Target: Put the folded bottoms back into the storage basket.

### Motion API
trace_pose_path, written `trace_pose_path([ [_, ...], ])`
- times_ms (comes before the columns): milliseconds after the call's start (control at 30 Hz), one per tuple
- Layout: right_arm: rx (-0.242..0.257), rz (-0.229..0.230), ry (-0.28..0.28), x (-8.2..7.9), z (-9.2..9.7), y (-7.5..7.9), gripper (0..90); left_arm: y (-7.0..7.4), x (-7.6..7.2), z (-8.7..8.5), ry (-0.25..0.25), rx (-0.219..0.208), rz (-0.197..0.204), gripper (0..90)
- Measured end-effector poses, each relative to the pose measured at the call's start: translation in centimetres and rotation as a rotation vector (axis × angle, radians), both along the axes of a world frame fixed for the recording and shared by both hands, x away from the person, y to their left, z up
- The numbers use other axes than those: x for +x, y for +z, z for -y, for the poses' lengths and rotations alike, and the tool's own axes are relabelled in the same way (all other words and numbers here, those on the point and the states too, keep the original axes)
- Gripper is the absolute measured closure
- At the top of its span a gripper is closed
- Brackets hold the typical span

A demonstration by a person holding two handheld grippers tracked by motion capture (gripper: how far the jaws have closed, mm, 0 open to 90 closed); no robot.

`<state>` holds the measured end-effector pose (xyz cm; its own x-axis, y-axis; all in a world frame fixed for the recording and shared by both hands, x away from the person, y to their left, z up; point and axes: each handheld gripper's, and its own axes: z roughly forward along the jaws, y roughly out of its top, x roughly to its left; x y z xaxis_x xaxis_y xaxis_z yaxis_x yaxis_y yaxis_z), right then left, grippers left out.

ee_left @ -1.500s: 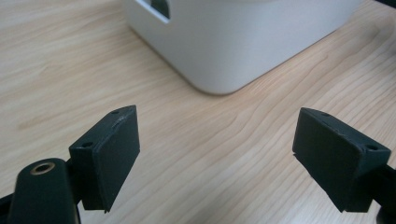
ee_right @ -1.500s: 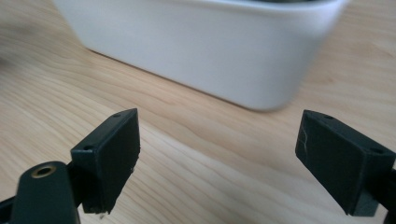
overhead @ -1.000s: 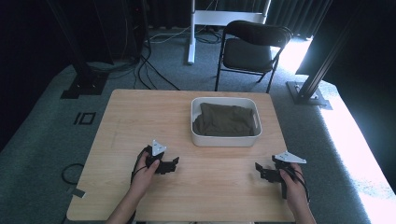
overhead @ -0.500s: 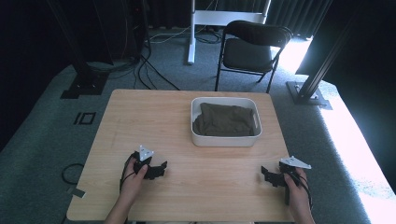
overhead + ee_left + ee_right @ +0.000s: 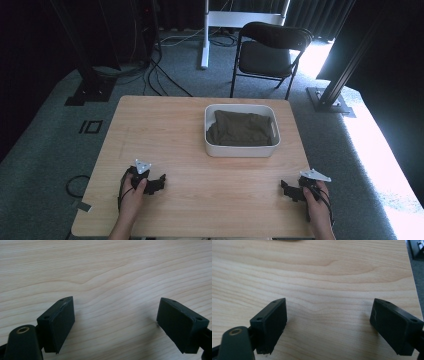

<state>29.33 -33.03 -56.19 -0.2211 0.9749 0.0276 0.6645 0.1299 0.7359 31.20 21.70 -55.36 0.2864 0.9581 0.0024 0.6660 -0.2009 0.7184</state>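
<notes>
Cloth: the dark olive cloth (image 5: pixel 241 129) lies bunched in the white tub (image 5: pixel 242 150), ahead of both my tongs, well apart from them.
Left tongs: my left gripper (image 5: pixel 156 183) sits low over the wooden table (image 5: pixel 165 130), near its front edge; the tub lies ahead and to its right.
Right tongs: my right gripper (image 5: pixel 289 190) is near the front right corner; the tub lies ahead, to its left.
Jaws: both pairs stand wide apart over bare wood, nothing between them.
</notes>
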Motion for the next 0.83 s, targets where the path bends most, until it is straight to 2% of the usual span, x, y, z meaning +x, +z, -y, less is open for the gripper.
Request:
trace_pose_path([
  [133, -0.012, -0.001, 0.000, 0.02, -0.14, -0.02, 13.3, -0.06, -0.16, -0.60, 0.032, 0.015, 0.003, 15.8],
  [167, -0.012, 0.000, 0.000, 0.02, -0.14, -0.02, 13.3, -0.06, -0.28, -0.77, 0.053, 0.014, 0.003, 15.8],
  [333, -0.011, -0.002, -0.006, 0.04, -0.26, -0.03, 12.6, -0.09, -0.50, -0.74, 0.078, 0.014, 0.004, 15.4],
  [433, -0.011, -0.003, -0.010, 0.06, -0.30, -0.03, 12.4, -0.14, -0.61, -0.43, 0.133, 0.012, -0.002, 12.1],
  [833, -0.011, -0.003, -0.010, 0.06, -0.30, -0.04, 12.4, -0.14, -0.54, -0.39, 0.137, 0.014, -0.008, 10.0],
])
